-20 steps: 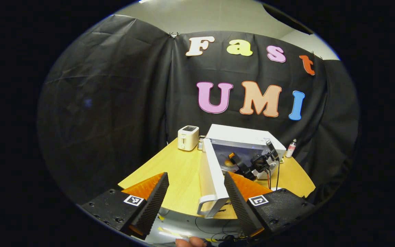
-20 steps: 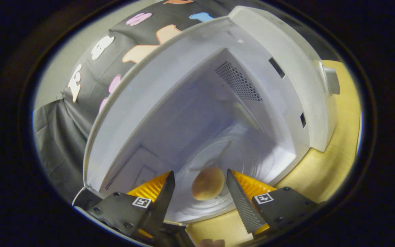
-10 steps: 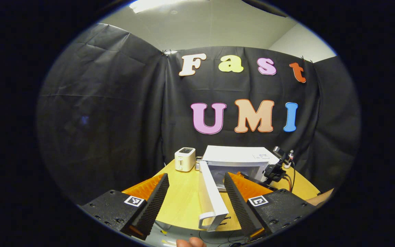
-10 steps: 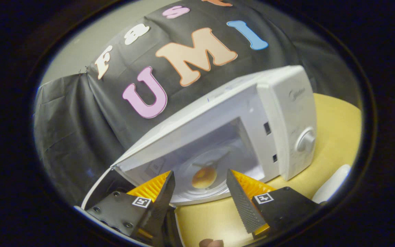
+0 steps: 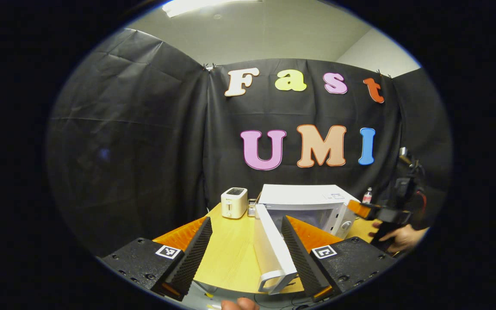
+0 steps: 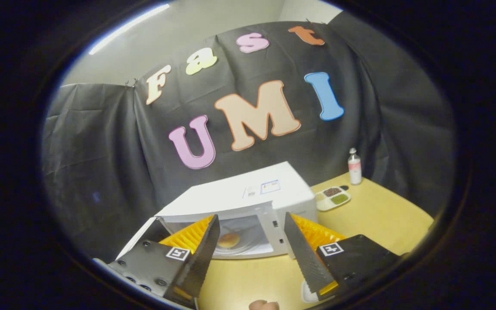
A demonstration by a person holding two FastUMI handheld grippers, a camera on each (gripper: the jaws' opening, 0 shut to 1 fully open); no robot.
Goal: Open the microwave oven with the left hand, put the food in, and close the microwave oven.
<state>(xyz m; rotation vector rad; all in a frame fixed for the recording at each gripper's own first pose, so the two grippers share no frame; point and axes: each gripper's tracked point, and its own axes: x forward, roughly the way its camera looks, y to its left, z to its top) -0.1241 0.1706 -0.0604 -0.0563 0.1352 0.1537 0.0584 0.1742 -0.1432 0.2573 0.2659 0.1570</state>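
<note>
The white microwave [image 5: 304, 200] stands on the wooden table [image 5: 226, 258] with its door [image 5: 271, 249] swung open toward me. My left gripper [image 5: 246, 220] is open and holds nothing; the door's handle [image 5: 274, 279] lies between its fingers, lower down and untouched. In the right gripper view a round brown bun [image 6: 228, 240] rests on the glass plate inside the microwave [image 6: 239, 200]. My right gripper [image 6: 251, 216] is open and empty, well back from the cavity. The right gripper [image 5: 362, 209] hovers right of the microwave, held by a hand [image 5: 396, 237].
A white toaster [image 5: 234, 202] sits left of the microwave at the back. A small bottle [image 6: 354, 167] and a white dish with divided fillings [image 6: 333, 197] stand right of the microwave. Bare tabletop [image 6: 381, 219] stretches in front and to the right.
My right gripper has drawn back out of the microwave, leaving the bun on the glass plate. The left gripper has shifted only slightly near the open door.
</note>
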